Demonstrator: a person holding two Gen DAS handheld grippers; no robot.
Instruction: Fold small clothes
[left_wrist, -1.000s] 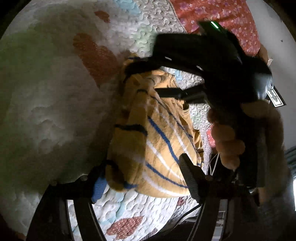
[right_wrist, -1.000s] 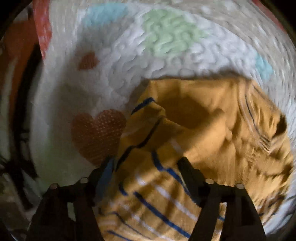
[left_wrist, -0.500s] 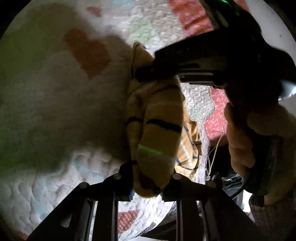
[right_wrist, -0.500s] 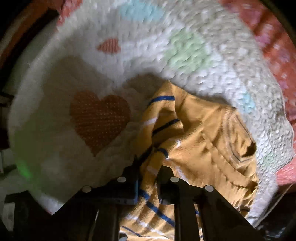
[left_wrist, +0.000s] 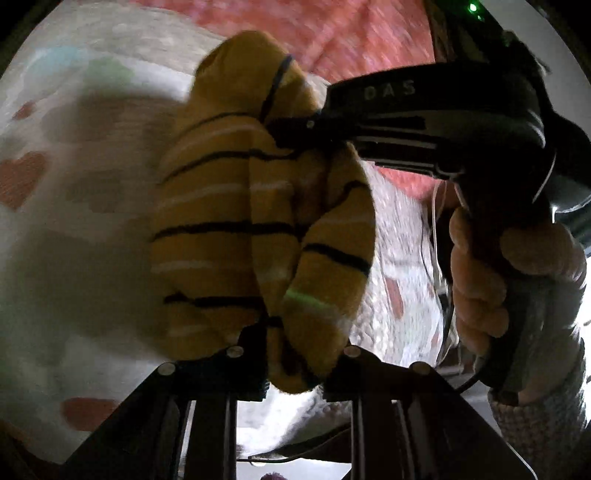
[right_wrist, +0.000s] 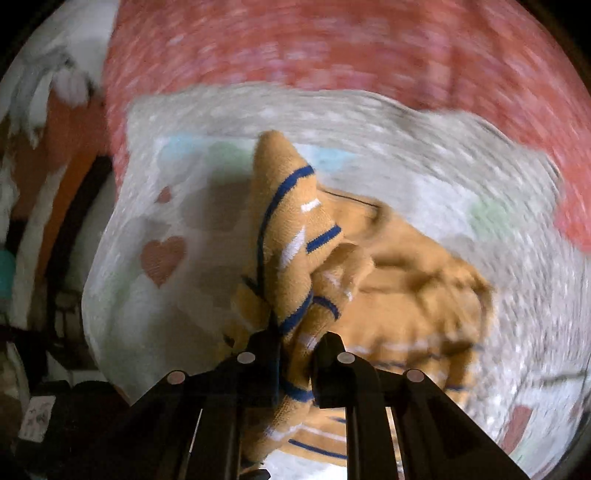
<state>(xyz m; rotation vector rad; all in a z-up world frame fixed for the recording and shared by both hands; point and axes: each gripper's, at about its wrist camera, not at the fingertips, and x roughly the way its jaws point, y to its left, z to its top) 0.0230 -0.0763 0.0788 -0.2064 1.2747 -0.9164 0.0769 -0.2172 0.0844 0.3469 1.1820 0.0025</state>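
A small mustard-yellow knit garment with dark blue and white stripes (left_wrist: 258, 229) hangs between both grippers above a white quilt (left_wrist: 55, 236). My left gripper (left_wrist: 295, 373) is shut on its near edge. My right gripper (right_wrist: 293, 363) is shut on another bunched edge of the garment (right_wrist: 291, 251), whose rest trails over the quilt (right_wrist: 517, 280) to the right. In the left wrist view the right gripper (left_wrist: 295, 127) enters from the right, pinching the far part of the cloth, held by a hand (left_wrist: 480, 288).
The quilt has heart patches, one of which (right_wrist: 162, 258) lies left of the garment. A red floral cover (right_wrist: 332, 48) lies beyond the quilt. Dark furniture and clutter (right_wrist: 44, 295) sit past the quilt's left edge. A thin cable (left_wrist: 439, 258) hangs by the hand.
Both grippers closed on the garment's edges and lifted it off the quilt. The views tilted up, so the red cover now fills the top.
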